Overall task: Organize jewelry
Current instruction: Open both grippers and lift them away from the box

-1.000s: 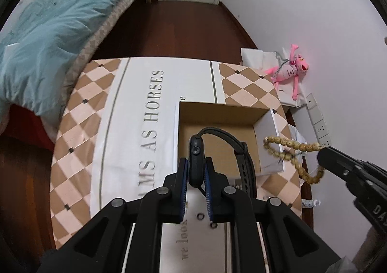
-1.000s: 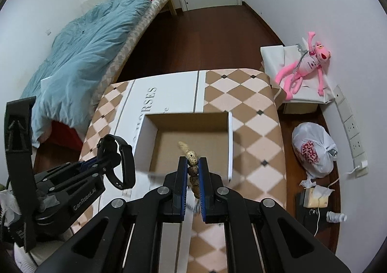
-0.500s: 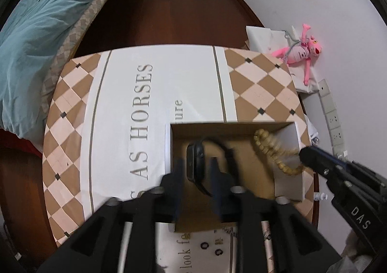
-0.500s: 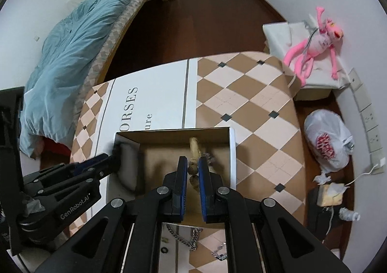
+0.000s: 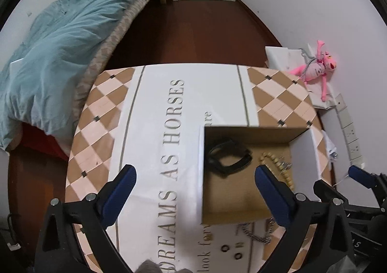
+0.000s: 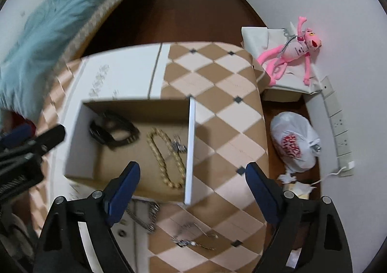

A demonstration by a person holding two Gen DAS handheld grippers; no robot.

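Note:
An open cardboard box (image 5: 237, 198) (image 6: 79, 142) stands on the checked tablecloth (image 5: 154, 108). Inside lie a black watch (image 5: 219, 164) (image 6: 101, 134), a tan bead bracelet (image 5: 271, 158) (image 6: 157, 149) and a small silver piece (image 6: 177, 146). My left gripper (image 5: 194, 172) hangs above the box's left wall, its jaws opening with nothing between them. My right gripper (image 6: 192, 169) hovers over the box's right wall, its jaws also opening and holding nothing. A silver chain (image 5: 254, 234) (image 6: 142, 222), two small rings (image 5: 225, 248) and more silver jewelry (image 6: 191, 241) lie on the cloth in front of the box.
A bed with a blue duvet (image 5: 55, 55) runs along the table's left side. On the right are a pink plush toy (image 6: 292, 53), a white plastic bag (image 6: 292, 142) on the floor and wall sockets (image 6: 338, 128). Dark wooden floor (image 5: 193, 31) lies beyond the table.
Both grippers came down over the box and opened. The watch left the left gripper and the bead bracelet left the right one; both now lie in the box.

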